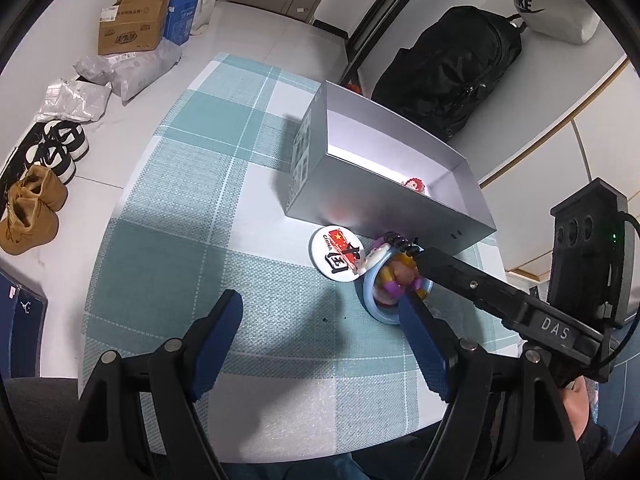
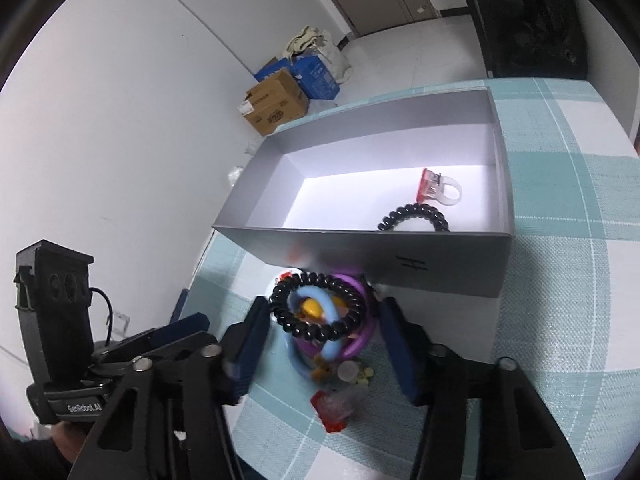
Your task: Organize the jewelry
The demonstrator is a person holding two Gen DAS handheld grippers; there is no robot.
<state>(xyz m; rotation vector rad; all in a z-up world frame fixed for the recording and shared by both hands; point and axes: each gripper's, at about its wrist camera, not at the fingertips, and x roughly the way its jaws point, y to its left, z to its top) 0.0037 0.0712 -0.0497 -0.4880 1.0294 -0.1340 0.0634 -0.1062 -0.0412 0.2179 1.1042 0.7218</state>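
Note:
An open grey box (image 2: 360, 258) stands on the checked cloth and holds a clear ring with a red top (image 2: 438, 188) and a black spiral band (image 2: 414, 218). In front of it lies a small heap: a black bead bracelet (image 2: 320, 308) on top of a blue ring (image 2: 312, 346) and a purple ring (image 2: 362, 340), with a red trinket (image 2: 332, 408) nearer. My right gripper (image 2: 322, 324) straddles the heap, and a narrow gap shows at each pad. My left gripper (image 1: 320, 332) stands open over bare cloth beside the blue ring (image 1: 374, 300). A round white badge (image 1: 338, 254) lies by the box (image 1: 384, 204).
The table's checked cloth (image 1: 180, 208) ends near me at a rounded edge. On the floor to the left are shoes (image 1: 52, 148), cardboard boxes (image 1: 132, 24) and plastic bags. A black backpack (image 1: 448, 72) sits behind the box.

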